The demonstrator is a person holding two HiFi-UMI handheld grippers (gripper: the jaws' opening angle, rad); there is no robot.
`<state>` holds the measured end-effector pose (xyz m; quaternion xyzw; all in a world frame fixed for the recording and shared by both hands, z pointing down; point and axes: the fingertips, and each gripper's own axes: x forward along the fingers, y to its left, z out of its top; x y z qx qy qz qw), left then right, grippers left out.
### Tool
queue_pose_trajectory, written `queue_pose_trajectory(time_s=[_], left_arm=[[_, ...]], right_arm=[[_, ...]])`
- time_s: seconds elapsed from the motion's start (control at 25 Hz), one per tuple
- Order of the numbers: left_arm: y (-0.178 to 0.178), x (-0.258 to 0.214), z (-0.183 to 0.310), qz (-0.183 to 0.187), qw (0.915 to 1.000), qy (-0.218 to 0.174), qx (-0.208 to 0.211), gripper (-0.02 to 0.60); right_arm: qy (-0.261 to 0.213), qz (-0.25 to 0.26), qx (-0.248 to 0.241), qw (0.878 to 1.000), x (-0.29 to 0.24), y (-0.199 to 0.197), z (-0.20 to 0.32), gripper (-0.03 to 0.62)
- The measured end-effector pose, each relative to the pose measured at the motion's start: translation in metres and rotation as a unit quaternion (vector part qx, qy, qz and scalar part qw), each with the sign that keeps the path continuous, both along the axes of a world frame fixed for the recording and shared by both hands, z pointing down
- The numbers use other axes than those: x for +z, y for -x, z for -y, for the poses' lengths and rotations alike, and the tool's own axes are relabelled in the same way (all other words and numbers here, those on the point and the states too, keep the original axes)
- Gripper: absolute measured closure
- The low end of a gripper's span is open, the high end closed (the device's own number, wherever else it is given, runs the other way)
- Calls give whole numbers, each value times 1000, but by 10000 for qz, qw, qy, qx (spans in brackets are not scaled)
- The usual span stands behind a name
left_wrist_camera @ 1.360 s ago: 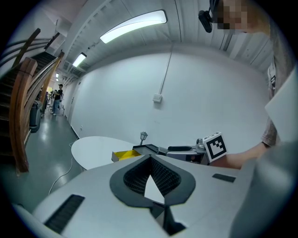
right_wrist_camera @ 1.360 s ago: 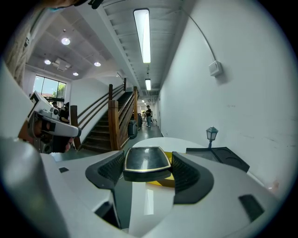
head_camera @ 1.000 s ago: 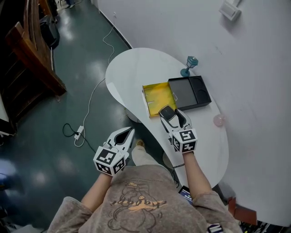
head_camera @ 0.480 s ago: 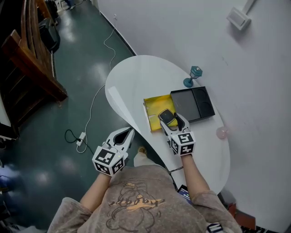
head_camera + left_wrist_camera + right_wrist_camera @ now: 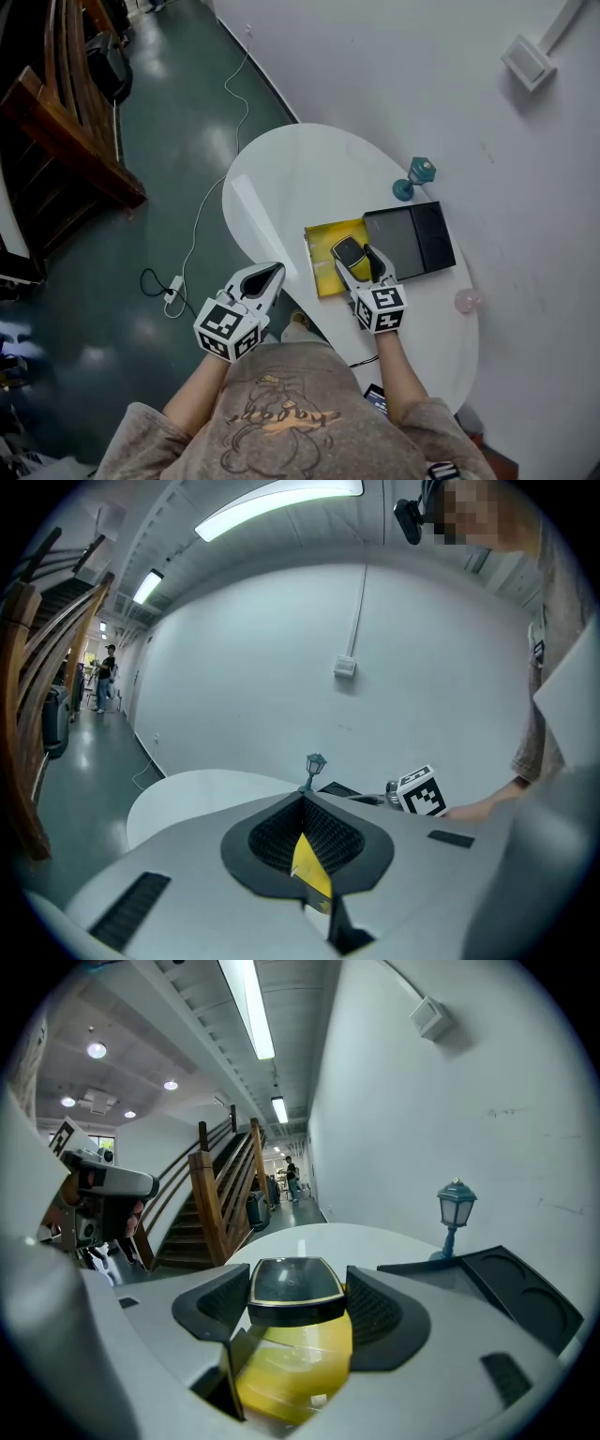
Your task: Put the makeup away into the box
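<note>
Our right gripper (image 5: 359, 259) clamps the compact (image 5: 346, 249) just over the yellow box (image 5: 322, 266). Our left gripper (image 5: 271, 274) hangs closed, empty. Let go too high or off-centre and it may clip the rim and skid out.

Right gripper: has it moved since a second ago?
Yes: the right gripper, holding the compact, went forward from the yellow box's near edge to above its inside.

Teal floor (image 5: 169, 112), wht wall (image 5: 394, 75), wood stairs (image 5: 66, 131)
</note>
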<state>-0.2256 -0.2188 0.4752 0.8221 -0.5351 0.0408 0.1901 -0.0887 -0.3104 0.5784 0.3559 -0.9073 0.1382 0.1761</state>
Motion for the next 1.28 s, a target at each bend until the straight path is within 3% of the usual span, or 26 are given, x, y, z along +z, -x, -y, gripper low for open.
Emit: queue_pose_trajectory(time_s=[0.52,0.84,1.28], left_arm=[[20,0,33,-34,9974,95,710,561],[18,3,43,-108,9945,135,1036,561],[23,9,48,-212,9934,220,1110,561]], right_arm=[[111,-417,538,9976,23,15,30,266],[473,-924,642,9925,55,24,40,266],[867,-1478,592,9834,87,33,47,266]])
